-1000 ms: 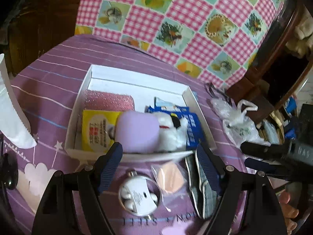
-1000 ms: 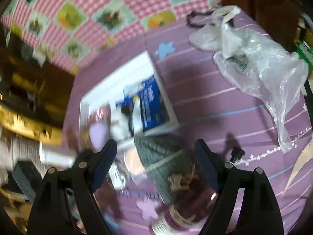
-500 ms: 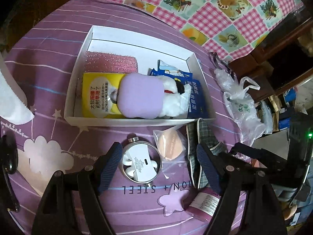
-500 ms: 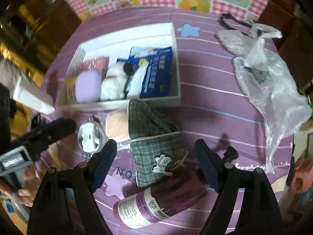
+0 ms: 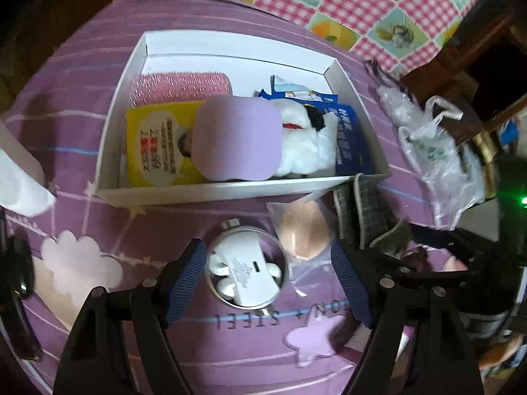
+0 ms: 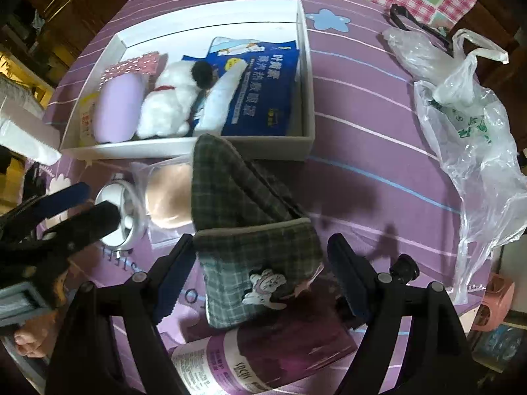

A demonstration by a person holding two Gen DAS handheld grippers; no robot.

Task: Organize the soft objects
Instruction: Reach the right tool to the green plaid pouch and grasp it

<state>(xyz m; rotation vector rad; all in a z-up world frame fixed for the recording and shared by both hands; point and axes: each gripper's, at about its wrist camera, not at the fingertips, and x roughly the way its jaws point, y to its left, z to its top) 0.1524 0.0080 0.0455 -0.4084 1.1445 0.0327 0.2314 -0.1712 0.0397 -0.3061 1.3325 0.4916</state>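
Note:
A white box (image 5: 210,194) holds a pink sponge (image 5: 181,87), a yellow packet (image 5: 158,151), a lilac cushion (image 5: 237,138), a white plush toy (image 5: 299,151) and a blue packet (image 5: 349,141). In front of the box lie a round tin (image 5: 245,270) with a white earbud case, a bagged peach puff (image 5: 303,230) and a green plaid pouch (image 6: 250,230). My left gripper (image 5: 268,279) hangs open over the tin. My right gripper (image 6: 260,278) is open, its fingers on either side of the pouch. The left gripper (image 6: 66,210) also shows at the left of the right wrist view.
A purple bottle (image 6: 263,358) lies under the pouch's near end. A crumpled clear plastic bag (image 6: 467,115) sits to the right on the purple cloth (image 6: 362,164). A white tube (image 6: 26,135) lies left of the box (image 6: 306,65). A pink object (image 6: 494,299) stands at the right edge.
Both grippers have tipped downward and sunk toward the cloth. The right one rolled and came over the plaid pouch; the left now looks down on the tin. Both stayed open.

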